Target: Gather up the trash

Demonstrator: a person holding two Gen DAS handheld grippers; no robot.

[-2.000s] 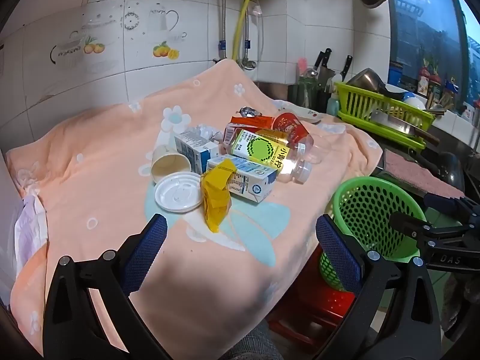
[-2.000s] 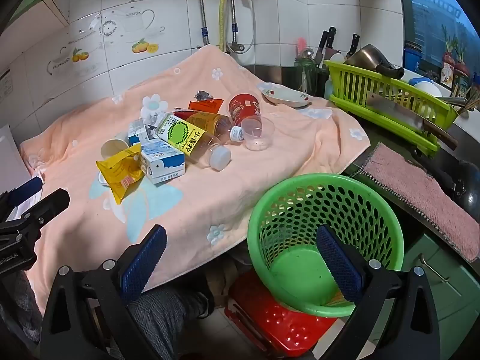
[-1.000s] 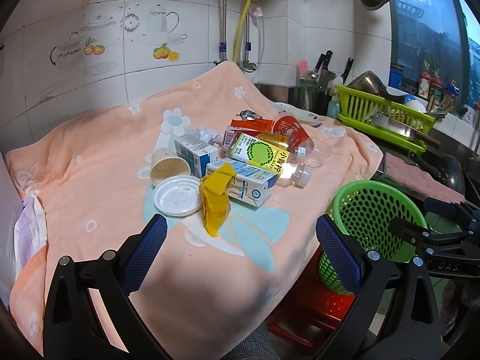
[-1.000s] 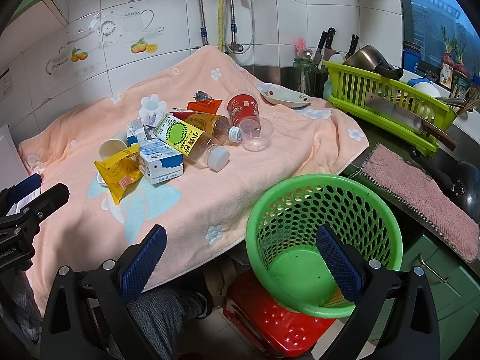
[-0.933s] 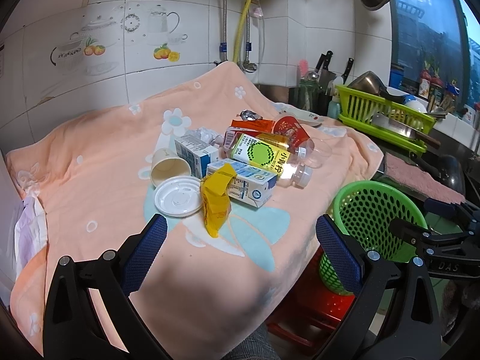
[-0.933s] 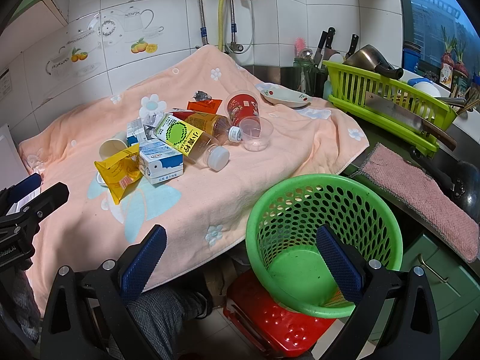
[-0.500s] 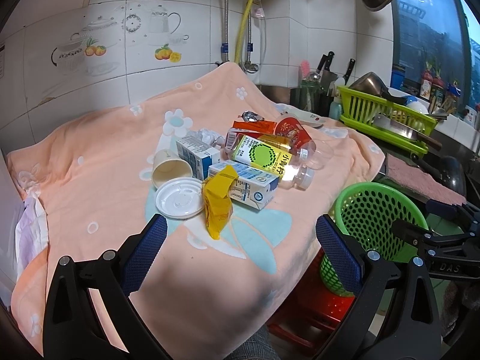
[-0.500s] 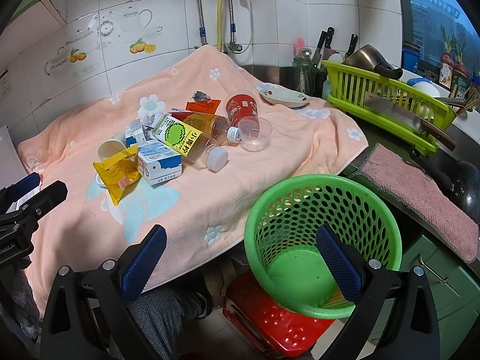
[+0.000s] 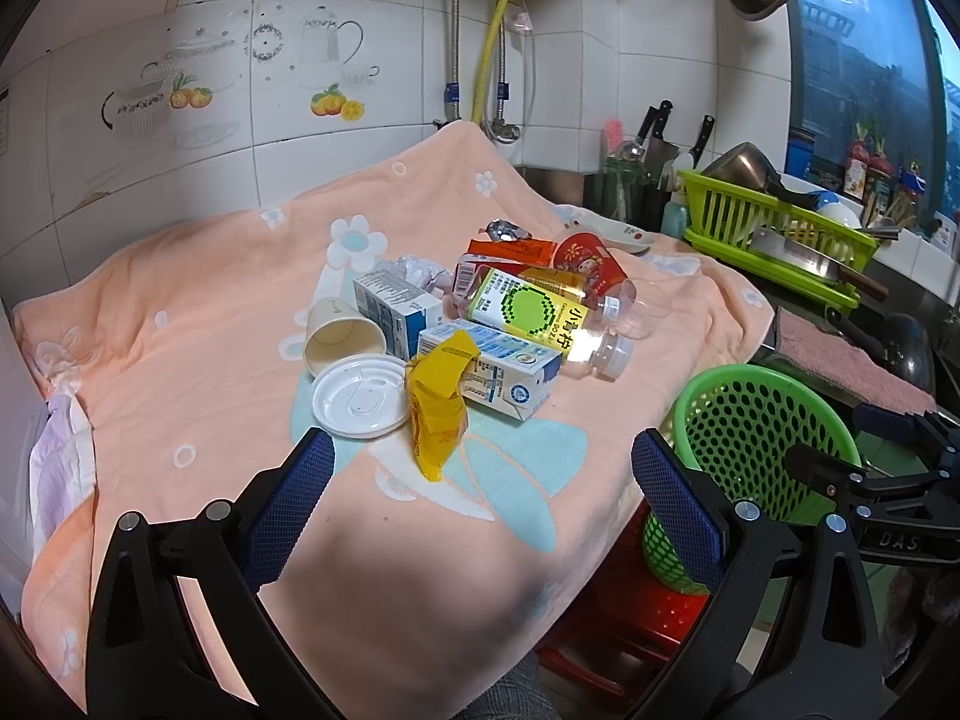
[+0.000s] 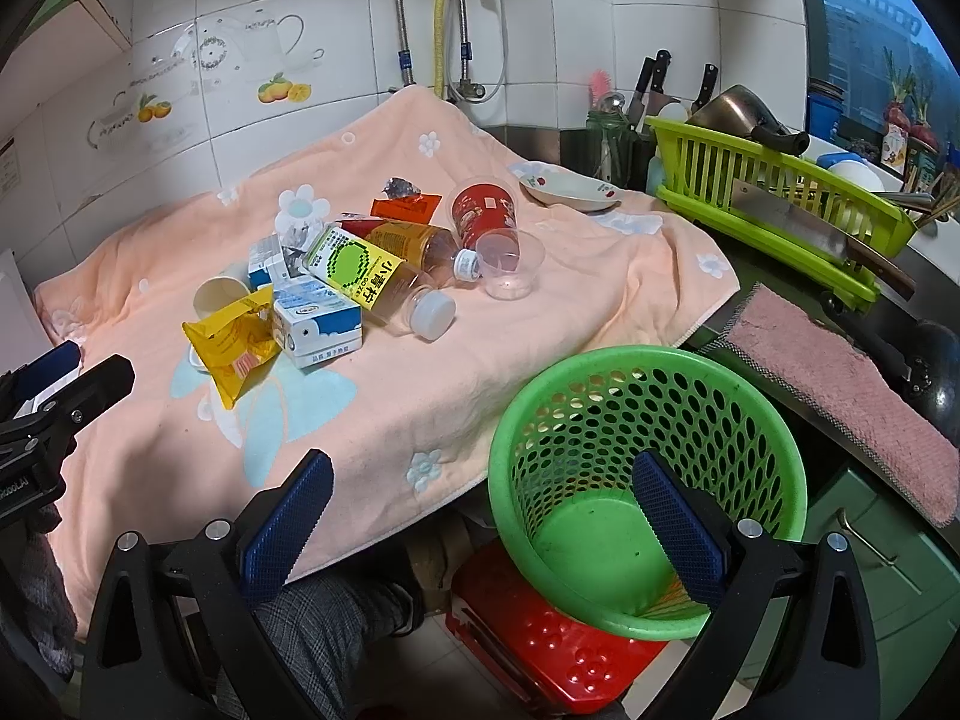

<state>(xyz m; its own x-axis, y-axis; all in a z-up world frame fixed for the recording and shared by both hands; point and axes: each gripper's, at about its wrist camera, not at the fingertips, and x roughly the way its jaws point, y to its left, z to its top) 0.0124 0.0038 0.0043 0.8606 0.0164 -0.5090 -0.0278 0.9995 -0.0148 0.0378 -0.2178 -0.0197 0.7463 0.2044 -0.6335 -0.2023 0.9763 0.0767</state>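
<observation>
Over towel [image 9: 198,312], L gripper [image 9: 480,468] wide open, empty, R gripper [image 10: 480,498] same

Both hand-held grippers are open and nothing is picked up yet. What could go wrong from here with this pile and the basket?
1. The yellow wrapper leans on the milk carton, so gripping either may drag the other along.
2. The labelled bottle lies on its side atop other trash; a nudge might roll it toward the cloth edge.
3. The green basket sits on a red stool below table level, so a release from the left hand-held gripper could miss.
</observation>
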